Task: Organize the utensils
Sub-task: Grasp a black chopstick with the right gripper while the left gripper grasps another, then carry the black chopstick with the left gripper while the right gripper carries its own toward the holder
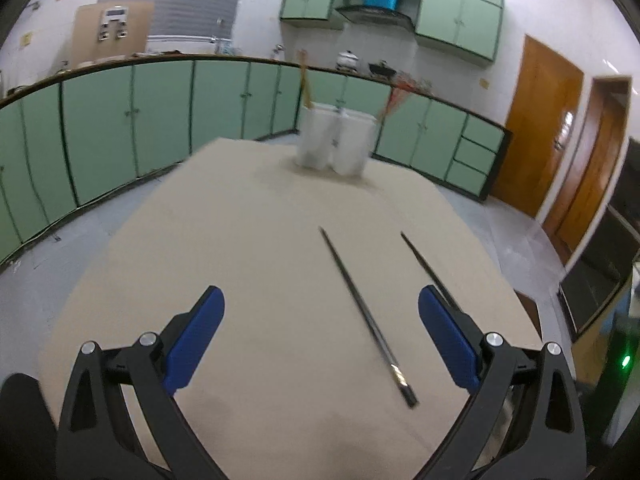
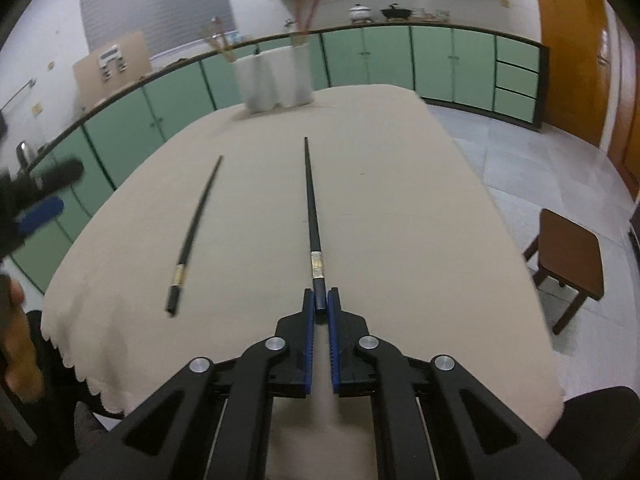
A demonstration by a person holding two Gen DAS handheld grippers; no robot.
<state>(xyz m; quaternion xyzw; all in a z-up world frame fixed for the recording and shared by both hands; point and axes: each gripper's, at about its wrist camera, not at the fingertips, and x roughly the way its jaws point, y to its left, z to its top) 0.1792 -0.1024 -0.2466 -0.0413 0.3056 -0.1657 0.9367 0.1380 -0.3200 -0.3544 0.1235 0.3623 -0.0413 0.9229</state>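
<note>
Two black chopsticks lie on the beige-clothed worktop (image 2: 400, 200), well apart from each other.

Left wrist view: left gripper (image 1: 320, 336) low in frame, jaws spread wide, nothing between the blue pads. One chopstick (image 1: 366, 316) runs from centre frame down toward lower right, its butt end between the two pads' lines but untouched. Second chopstick (image 1: 428, 268) shows just right of it, its near end hidden behind the right-hand finger. White utensil holder (image 1: 336, 144) stands at the far end of the worktop, upper centre, blurred, with sticks poking out of it.

Right wrist view: left gripper's blurred tip at far left edge. Loose chopstick (image 2: 196, 232) left of centre, flat on the cloth. Right gripper (image 2: 320, 308) at bottom centre, jaws pinched almost fully together on the butt end of the other chopstick (image 2: 311, 208), which points straight up-frame toward the holder (image 2: 276, 80) at upper centre. Brown stool (image 2: 568, 256) on the floor at right.
</note>
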